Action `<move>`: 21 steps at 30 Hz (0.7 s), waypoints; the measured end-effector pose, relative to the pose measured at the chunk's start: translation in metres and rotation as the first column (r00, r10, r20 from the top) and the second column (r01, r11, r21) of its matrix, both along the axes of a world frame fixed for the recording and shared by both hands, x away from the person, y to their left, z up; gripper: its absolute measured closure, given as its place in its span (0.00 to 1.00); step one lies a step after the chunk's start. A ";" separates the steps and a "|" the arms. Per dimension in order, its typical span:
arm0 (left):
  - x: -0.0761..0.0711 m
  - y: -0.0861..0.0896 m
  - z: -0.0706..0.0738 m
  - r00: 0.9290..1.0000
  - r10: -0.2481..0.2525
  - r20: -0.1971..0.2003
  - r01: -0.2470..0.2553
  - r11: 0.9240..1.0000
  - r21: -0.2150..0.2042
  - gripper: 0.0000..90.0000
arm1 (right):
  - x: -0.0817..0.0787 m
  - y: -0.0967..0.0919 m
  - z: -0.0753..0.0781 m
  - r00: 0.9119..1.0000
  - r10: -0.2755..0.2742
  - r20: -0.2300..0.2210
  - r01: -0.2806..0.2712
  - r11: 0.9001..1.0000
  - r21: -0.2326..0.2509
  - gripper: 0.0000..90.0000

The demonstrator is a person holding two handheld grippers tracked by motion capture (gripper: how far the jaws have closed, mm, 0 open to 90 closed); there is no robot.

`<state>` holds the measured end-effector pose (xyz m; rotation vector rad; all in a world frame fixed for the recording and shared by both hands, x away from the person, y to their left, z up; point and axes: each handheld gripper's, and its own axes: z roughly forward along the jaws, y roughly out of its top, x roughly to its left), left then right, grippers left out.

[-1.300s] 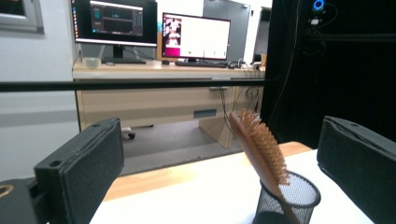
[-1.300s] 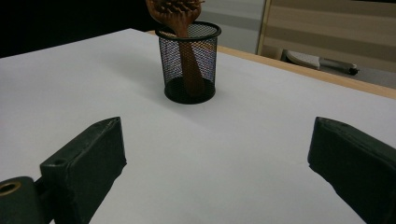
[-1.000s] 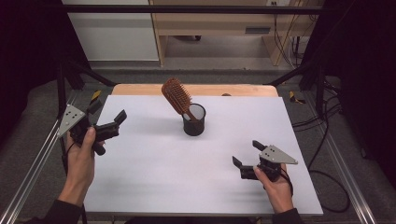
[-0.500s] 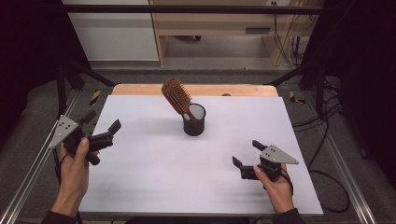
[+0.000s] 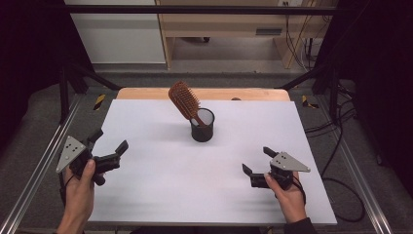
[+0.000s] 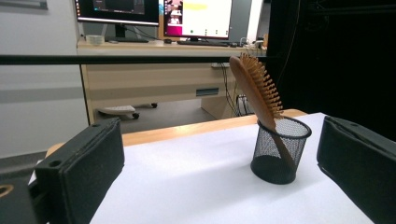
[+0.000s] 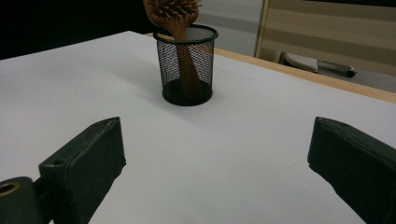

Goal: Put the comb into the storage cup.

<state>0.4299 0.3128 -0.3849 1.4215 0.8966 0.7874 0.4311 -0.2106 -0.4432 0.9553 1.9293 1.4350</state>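
The left gripper point(image 5: 108, 147) was held over the left edge of the bench point(image 5: 146, 195), jaws spread wide and holding nothing; its own view confirmed the gap, with the pen cup standing between the two jaws farther off. The wooden hairbrush point(image 5: 184, 101) stood handle-down in the black mesh pen cup point(image 5: 202, 126), which sat on the bench a little behind centre, toward the far edge. The brush head leaned out over the rim to the left, bristles facing the far side in the high view. The right gripper point(image 5: 257, 163) was positioned near the front right corner of the bench, jaws likewise parted and empty, pointed toward the cup. Both grippers were well apart from cup and brush.

Assessment: the placing of the hairbrush appeared complete, and the step in hand read as a rest position clear of the work. Any further move would call for an approach to the brush head or cup rim without tipping the light cup.
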 end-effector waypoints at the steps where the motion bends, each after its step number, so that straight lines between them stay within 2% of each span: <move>1: -0.001 0.001 -0.002 1.000 0.010 -0.003 -0.010 1.000 0.001 0.01 | 0.000 -0.001 0.000 1.000 -0.001 -0.003 0.001 1.000 0.005 0.05; 4: -0.006 0.004 -0.009 1.000 0.024 -0.001 -0.024 1.000 -0.009 0.01 | 0.001 -0.001 -0.001 1.000 0.000 -0.003 0.000 1.000 0.005 0.07; 10: -0.012 0.010 -0.020 1.000 0.017 -0.005 -0.017 1.000 0.008 0.01 | 0.000 -0.003 -0.001 1.000 -0.009 0.017 0.009 1.000 -0.002 0.07; 13: -0.015 0.013 -0.024 1.000 0.022 0.005 -0.022 1.000 0.010 0.01 | 0.001 -0.004 -0.002 1.000 -0.014 0.019 0.014 1.000 0.008 0.07; 17: -0.018 0.015 -0.033 1.000 0.012 -0.008 -0.012 1.000 -0.010 0.02 | 0.002 -0.006 -0.004 0.999 -0.030 0.021 0.029 1.000 0.011 0.07; 21: -0.020 0.015 -0.041 1.000 0.016 -0.008 -0.016 1.000 -0.008 0.04 | 0.002 -0.006 -0.003 0.999 -0.034 0.013 0.034 0.999 0.012 0.07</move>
